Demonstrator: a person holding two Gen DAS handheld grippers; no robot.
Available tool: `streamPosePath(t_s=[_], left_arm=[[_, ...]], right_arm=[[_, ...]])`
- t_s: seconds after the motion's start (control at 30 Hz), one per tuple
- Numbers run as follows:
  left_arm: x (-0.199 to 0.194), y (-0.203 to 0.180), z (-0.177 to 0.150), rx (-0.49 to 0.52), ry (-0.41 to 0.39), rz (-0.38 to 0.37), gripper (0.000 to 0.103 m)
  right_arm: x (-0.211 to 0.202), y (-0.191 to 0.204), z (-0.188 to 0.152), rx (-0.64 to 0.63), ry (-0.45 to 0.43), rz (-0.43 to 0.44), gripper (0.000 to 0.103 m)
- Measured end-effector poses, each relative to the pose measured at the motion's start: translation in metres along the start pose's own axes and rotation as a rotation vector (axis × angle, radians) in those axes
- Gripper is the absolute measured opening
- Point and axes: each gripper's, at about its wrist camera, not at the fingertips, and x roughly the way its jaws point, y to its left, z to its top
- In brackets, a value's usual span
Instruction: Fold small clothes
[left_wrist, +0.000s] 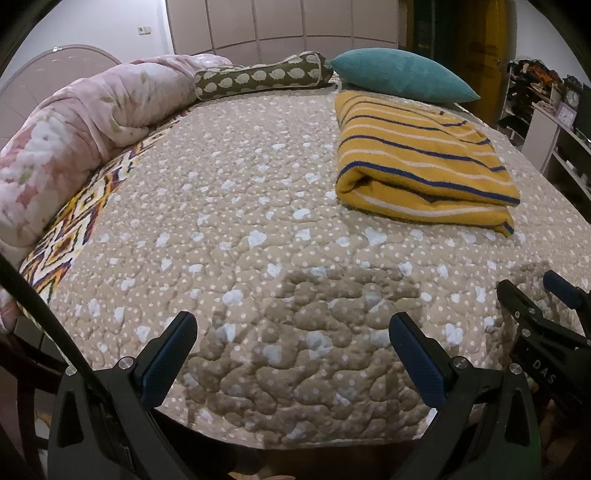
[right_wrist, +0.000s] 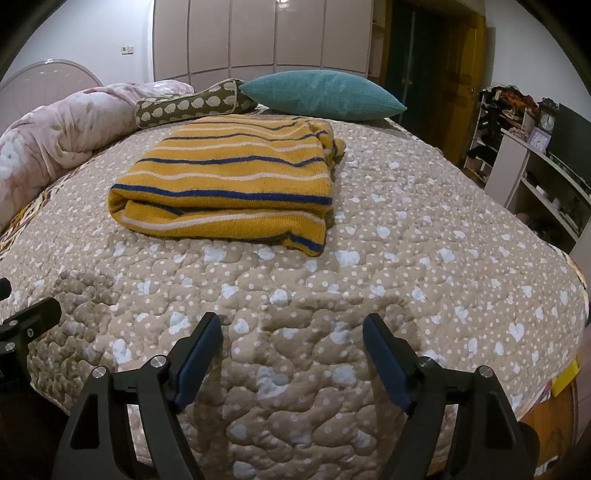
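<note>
Where both claws hover spread and empty over the quilted bed (right_wrist: 406, 236) — left claw (left_wrist: 291, 332), right claw (right_wrist: 291, 332) — folded striped sweater (right_wrist: 225, 188) lies ahead.

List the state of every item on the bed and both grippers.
Striped garment: folded, lying flat on the quilt.
Teal pillow: lying behind the garment.
Pink blanket: bunched along the bed's edge.
Left gripper: open, empty.
Right gripper: open, empty.
</note>
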Motion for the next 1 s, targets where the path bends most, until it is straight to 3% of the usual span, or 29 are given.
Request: streamPosePath(t_s=[0.33,1.0], left_arm=[[0.007,0.000,0.000,-0.001,0.022,-0.025,0.103],[0.041,0.009,0.046,-0.012,0.015,-0.052,0.103]], right_arm=[[0.002,0.007,0.004,-0.028,-0.008,0.002,0.084],[0.036,0.027,0.048,-0.031,0.052,0.053,0.084]])
